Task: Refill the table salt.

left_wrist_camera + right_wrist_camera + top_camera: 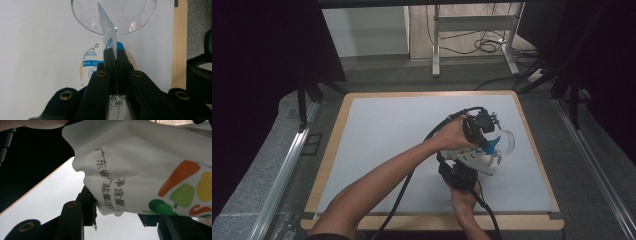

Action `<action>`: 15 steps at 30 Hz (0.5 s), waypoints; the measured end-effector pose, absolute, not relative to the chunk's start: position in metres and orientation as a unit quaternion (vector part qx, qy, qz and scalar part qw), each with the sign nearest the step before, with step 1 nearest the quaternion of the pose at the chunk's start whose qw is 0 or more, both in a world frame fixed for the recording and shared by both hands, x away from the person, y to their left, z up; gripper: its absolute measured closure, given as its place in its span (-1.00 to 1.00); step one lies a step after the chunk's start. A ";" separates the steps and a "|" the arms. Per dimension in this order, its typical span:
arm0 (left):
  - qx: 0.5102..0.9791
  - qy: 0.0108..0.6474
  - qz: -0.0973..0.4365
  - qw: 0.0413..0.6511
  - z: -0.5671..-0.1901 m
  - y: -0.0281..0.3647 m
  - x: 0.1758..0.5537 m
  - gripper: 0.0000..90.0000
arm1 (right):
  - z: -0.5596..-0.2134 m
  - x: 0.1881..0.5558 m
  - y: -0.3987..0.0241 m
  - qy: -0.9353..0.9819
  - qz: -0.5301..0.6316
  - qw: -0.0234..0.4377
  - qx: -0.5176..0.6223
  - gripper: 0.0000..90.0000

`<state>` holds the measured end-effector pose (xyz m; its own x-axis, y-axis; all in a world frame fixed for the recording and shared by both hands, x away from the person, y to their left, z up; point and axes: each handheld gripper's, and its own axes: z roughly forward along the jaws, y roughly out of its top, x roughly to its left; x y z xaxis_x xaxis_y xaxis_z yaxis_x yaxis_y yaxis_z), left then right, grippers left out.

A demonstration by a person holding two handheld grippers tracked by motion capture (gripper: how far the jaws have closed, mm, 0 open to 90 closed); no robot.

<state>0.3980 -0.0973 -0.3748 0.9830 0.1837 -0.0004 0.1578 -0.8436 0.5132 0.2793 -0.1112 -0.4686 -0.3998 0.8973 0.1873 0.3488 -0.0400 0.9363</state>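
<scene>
A white and blue bag [495, 145] with printed text hangs over the right half of the white mat [382, 145], held between both grippers. My left gripper [488, 142] reaches across from the left, and its jaws are shut on a thin top edge of the bag [108, 35]. The left gripper [116, 54] points at a clear glass bowl [82, 22] just beyond it. That bowl [511, 140] stands on the mat at the right. My right gripper [490, 163] comes from the near side. The right gripper [117, 214] is shut on the bag's [140, 165] lower body.
The mat lies on a wooden board [337, 145] with grey padded ledges and metal rails [287, 160] on both sides. Black curtains close in left and right. Beyond the far edge stand a desk's white legs [436, 45] and floor cables [487, 46].
</scene>
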 end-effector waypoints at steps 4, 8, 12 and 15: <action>0.960 0.090 0.024 0.266 -0.375 -0.097 0.398 1.00 | -0.468 0.279 -0.111 0.643 0.535 0.257 0.484 0.25; 0.960 0.089 0.024 0.266 -0.375 -0.098 0.398 1.00 | -0.469 0.280 -0.112 0.643 0.535 0.258 0.483 0.25; 0.961 0.087 0.024 0.263 -0.375 -0.099 0.398 1.00 | -0.468 0.280 -0.112 0.642 0.535 0.257 0.485 0.25; 0.961 0.087 0.023 0.262 -0.375 -0.099 0.398 1.00 | -0.468 0.280 -0.112 0.641 0.536 0.257 0.486 0.25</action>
